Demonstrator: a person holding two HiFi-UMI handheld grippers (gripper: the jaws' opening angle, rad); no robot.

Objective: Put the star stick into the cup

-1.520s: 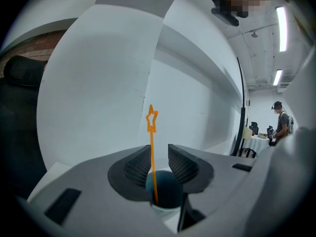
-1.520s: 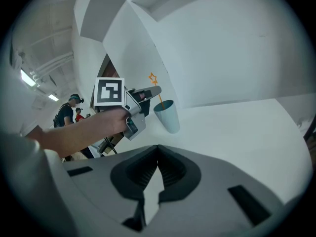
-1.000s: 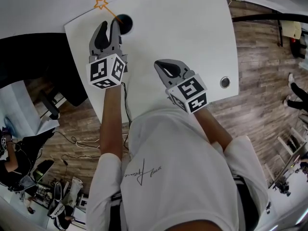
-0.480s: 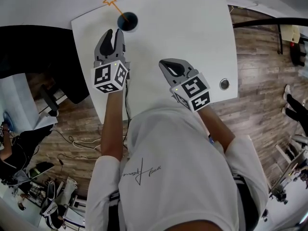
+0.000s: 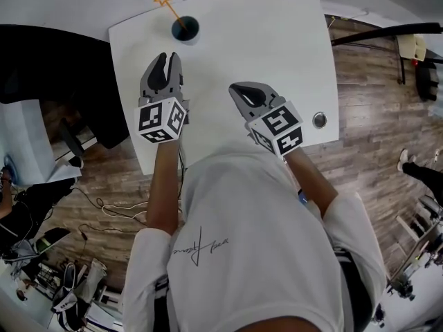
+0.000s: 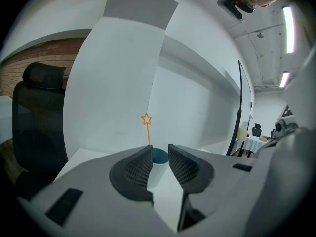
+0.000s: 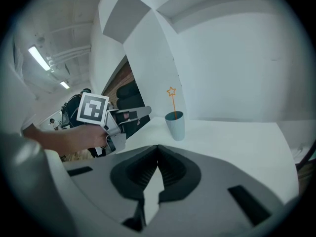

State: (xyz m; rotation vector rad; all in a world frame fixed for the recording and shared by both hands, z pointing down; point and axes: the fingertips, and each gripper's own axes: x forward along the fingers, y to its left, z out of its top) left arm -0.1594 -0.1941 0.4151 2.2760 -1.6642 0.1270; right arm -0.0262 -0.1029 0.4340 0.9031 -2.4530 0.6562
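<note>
Toward upper left of the head view, have backed the left gripper [image 5: 168,56] away from the cup [image 5: 185,28], jaws slightly apart, holding nothing. Left the star stick [image 5: 173,11] leaning inside that smooth teal tumbler: thin orange wire, outlined star on top. Kept the right gripper [image 5: 237,88] pinched together, empty, mid-frame. Looks finished.

Script on the white shirt [image 5: 204,244] is illegible.
</note>
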